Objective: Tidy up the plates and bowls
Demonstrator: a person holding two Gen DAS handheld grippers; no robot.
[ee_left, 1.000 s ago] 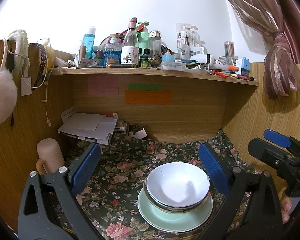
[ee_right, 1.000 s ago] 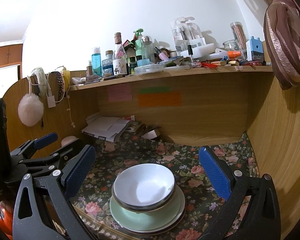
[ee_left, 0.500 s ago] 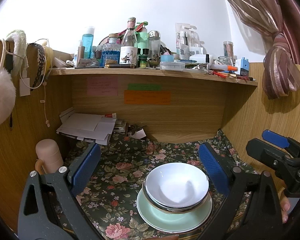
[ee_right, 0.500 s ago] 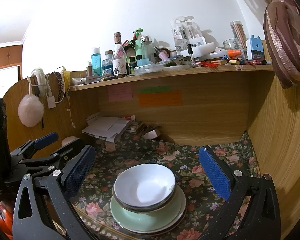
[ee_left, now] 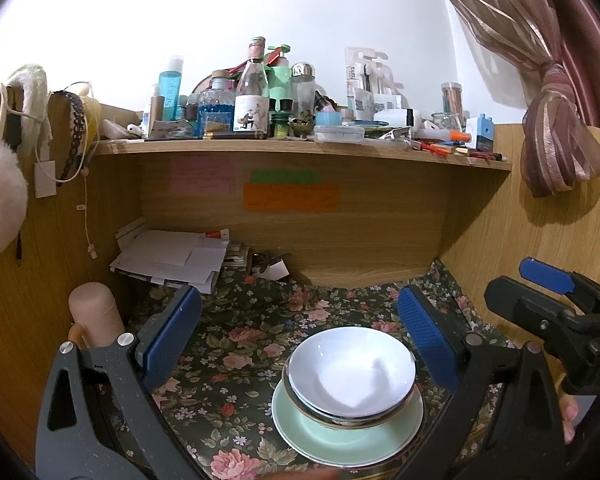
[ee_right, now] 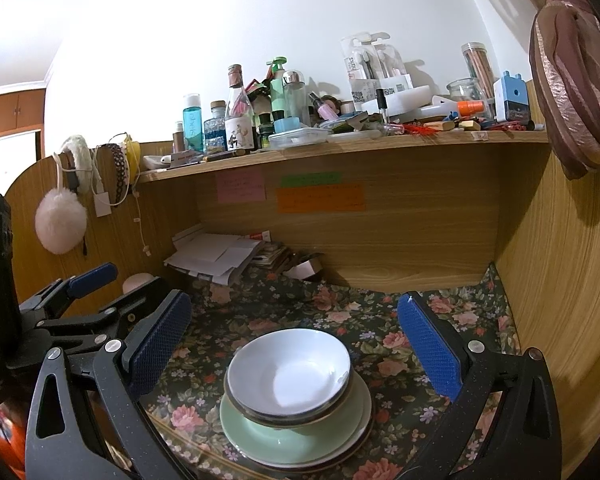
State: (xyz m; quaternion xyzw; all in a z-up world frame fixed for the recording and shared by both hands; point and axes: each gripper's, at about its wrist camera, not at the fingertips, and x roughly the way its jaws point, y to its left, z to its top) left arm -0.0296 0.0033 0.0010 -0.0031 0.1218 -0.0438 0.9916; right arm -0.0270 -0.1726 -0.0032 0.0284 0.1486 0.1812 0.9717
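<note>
Stack of dishes sits on the floral tablecloth [ee_left: 236, 344] near the front edge of the desk nook; top item is a white bowl [ee_left: 352, 372], shallow, glossy, empty inside; it nests in a second bowl [ee_left: 332, 416] of which only a dark, gold-edged rim shows; both rest centred on a pale green plate [ee_left: 340, 440]; in the right wrist view a further white-rimmed plate [ee_right: 370, 412] edges out beneath the green one. Left gripper [ee_left: 298, 340] is spread wide, blue pads well apart, holding nothing, the stack lying low between them toward the right pad; right gripper [ee_right: 296, 344] likewise gapes, empty, the stack between its pads and clear of both. Each gripper shows at the margin of the other's view. A fingertip [ee_left: 571, 414] shows at the right edge of the left view. Writing: a bottle [ee_left: 252, 96] on the upper shelf [ee_left: 300, 150] carries a white label with a drawn figure, text unreadable; a clear toothbrush pack [ee_right: 358, 68] bears vertical lettering, too small to read with certainty; pink sticky note [ee_left: 201, 174], green [ee_left: 286, 176] and orange [ee_left: 291, 197] notes on the back panel hold faint handwriting, illegible; white partial letters "DA" on the right gripper body at the left view's edge.
</note>
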